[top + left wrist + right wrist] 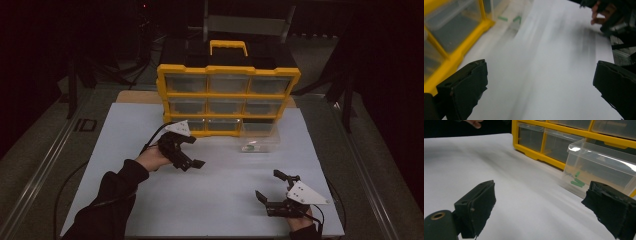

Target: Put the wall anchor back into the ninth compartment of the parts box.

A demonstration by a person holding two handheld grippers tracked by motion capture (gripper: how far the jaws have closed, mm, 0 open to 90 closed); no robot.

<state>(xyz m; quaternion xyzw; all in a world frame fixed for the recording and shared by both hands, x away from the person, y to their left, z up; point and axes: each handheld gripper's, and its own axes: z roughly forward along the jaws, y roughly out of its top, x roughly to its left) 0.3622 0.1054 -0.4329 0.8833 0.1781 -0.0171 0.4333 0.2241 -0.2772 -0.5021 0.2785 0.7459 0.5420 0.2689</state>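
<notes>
On the white table (210, 190), a clear drawer (257, 141) is sitting before the yellow organizer (227, 97), well ahead of your left gripper (192, 150) and right gripper (272, 190), both gaping wide, empty.

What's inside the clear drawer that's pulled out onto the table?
A few small green pieces lie on the floor of the clear plastic drawer; its far end is glared out.

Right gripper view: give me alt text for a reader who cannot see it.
A clear plastic drawer holding small green pieces sits on the white table, pulled out before a yellow organizer. The right tool frames it, black jaws wide apart, gripping nothing.
</notes>
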